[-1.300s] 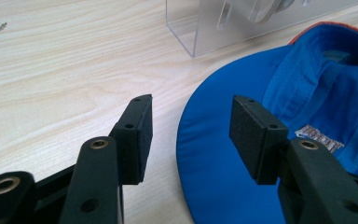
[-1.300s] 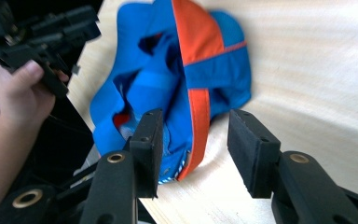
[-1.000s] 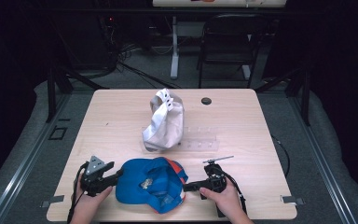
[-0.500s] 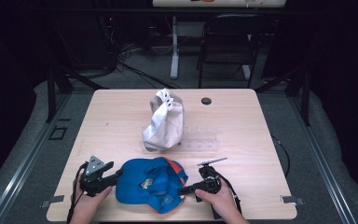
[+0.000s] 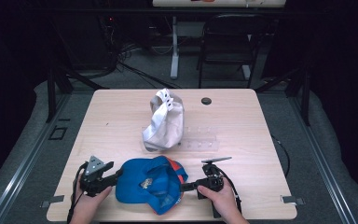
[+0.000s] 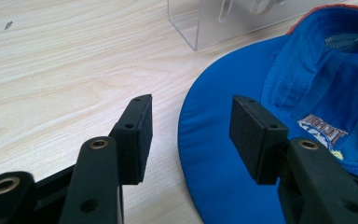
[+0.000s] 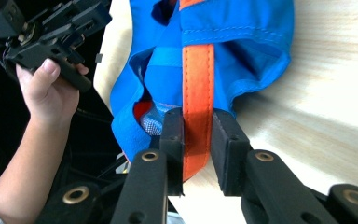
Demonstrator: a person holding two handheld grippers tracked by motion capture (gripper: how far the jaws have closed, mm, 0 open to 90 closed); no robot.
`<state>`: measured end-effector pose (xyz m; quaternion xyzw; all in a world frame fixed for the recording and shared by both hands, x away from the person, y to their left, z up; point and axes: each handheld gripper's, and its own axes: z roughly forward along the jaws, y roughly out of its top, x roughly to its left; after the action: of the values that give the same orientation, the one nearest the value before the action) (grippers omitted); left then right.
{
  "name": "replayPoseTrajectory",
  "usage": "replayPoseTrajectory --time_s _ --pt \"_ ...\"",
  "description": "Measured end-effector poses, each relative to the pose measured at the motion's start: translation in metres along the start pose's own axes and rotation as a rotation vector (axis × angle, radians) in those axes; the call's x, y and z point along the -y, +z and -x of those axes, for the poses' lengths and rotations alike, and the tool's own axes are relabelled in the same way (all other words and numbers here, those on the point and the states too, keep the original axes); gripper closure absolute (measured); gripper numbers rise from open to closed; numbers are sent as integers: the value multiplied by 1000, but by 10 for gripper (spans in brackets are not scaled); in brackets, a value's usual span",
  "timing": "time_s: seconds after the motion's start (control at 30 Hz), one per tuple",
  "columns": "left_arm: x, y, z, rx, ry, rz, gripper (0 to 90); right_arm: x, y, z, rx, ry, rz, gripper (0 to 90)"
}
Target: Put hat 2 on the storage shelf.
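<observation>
Blue cap (image 5: 149,184) lies upside down on the table (image 5: 121,121) near its front edge, between the two grippers.

Right gripper (image 7: 197,140): jaws have just been closing; they now pinch the cap's orange strap (image 7: 197,84), one pad on each side of it. Blue cloth bunches just beyond the jaws.

Left gripper (image 6: 191,135): jaws spread wide. The cap's brim edge (image 6: 200,154) sits between them, nearer the right-hand pad; pads do not press on it. In the high view it sits at the cap's left edge.

Beyond the left gripper's jaws, a clear plastic stand (image 6: 209,23). Farther across the table from both grippers, a white cap (image 5: 164,122) and a small black disc (image 5: 206,101).
</observation>
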<state>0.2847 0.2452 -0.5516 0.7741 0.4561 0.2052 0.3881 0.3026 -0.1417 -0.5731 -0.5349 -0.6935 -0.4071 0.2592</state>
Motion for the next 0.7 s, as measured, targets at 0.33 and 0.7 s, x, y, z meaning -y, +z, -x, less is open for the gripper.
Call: replayPoseTrajectory --time_s 0.33,0.7 --pt "0 0 0 1 -1 2 502 0 -4 -5 52 -14 7 777" --pt "0 -1 -1 3 -3 -1 502 -1 -19 -7 48 -9 12 779"
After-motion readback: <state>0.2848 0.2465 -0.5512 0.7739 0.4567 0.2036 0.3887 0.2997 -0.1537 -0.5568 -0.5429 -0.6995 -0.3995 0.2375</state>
